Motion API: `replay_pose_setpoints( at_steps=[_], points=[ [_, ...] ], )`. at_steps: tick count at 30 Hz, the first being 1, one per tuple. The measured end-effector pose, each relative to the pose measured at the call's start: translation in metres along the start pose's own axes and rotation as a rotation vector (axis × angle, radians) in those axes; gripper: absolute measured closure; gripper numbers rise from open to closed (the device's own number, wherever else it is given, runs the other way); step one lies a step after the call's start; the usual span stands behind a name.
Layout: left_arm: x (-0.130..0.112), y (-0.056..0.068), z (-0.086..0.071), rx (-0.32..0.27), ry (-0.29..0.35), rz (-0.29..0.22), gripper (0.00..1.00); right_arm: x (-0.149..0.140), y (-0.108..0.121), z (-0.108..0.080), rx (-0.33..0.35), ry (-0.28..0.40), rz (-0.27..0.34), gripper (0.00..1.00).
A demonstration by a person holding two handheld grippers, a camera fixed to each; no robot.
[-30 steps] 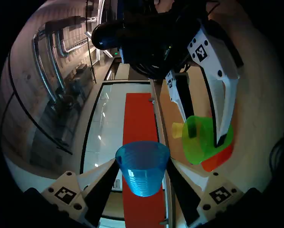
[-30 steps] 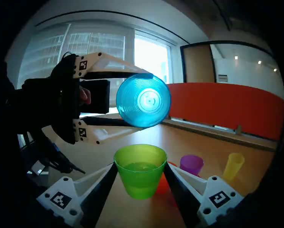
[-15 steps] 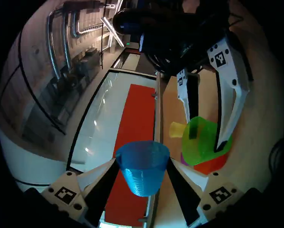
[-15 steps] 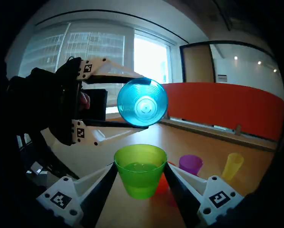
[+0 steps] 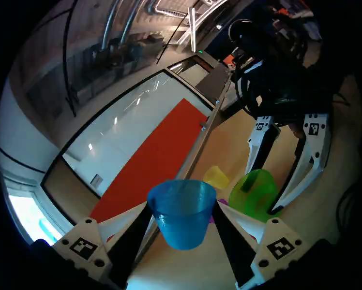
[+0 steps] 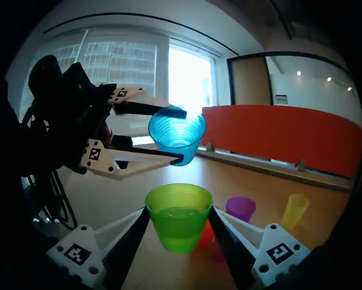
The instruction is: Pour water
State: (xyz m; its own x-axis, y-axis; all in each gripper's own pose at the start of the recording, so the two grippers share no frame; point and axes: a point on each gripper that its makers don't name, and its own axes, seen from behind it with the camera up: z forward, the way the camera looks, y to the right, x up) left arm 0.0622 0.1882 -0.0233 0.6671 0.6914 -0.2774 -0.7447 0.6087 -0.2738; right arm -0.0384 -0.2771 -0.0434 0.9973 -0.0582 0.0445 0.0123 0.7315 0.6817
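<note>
My left gripper (image 5: 182, 217) is shut on a translucent blue cup (image 5: 182, 211). In the right gripper view that blue cup (image 6: 176, 134) hangs in the air, nearly upright, above and behind the green cup, held by the left gripper (image 6: 181, 136). My right gripper (image 6: 179, 227) is shut on a green cup (image 6: 179, 220) with liquid in its lower part. In the left gripper view the green cup (image 5: 251, 193) sits to the right, between the right gripper's white fingers (image 5: 302, 169).
A wooden table (image 6: 278, 193) lies below. On it stand a purple cup (image 6: 241, 208), a yellow cup (image 6: 296, 209) and an orange cup (image 6: 207, 234) behind the green one. A red panel (image 6: 287, 135) runs along the table's far edge.
The blue cup has swung from lying tipped with its mouth towards the right gripper's camera back to nearly upright. The green cup has stayed in place.
</note>
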Motion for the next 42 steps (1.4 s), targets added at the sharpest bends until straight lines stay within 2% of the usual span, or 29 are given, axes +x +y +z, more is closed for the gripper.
replay_pose_setpoints(
  at_steps=[6,16,20,23,32,42],
  points=[
    [-0.013,-0.004,0.003,-0.017,-0.02,-0.172,0.15,0.0,0.003,-0.002,-0.008,0.004,0.006,0.1],
    [-0.036,-0.016,0.011,-0.01,-0.036,-0.55,0.15,0.004,0.006,-0.005,-0.017,0.012,0.011,0.1],
    [-0.049,-0.018,0.012,-0.001,-0.043,-0.652,0.15,0.007,0.008,-0.006,-0.021,0.014,0.012,0.1],
    [-0.06,-0.019,0.013,0.003,-0.057,-0.695,0.15,0.007,0.009,-0.007,-0.023,0.015,0.014,0.1],
    [-0.086,-0.011,0.017,-0.004,-0.112,-0.763,0.15,0.009,0.02,-0.012,-0.049,0.005,0.003,0.1],
    [-0.119,0.007,0.022,-0.017,-0.19,-0.772,0.15,0.008,0.049,-0.029,-0.11,-0.022,-0.01,0.1]
  ],
)
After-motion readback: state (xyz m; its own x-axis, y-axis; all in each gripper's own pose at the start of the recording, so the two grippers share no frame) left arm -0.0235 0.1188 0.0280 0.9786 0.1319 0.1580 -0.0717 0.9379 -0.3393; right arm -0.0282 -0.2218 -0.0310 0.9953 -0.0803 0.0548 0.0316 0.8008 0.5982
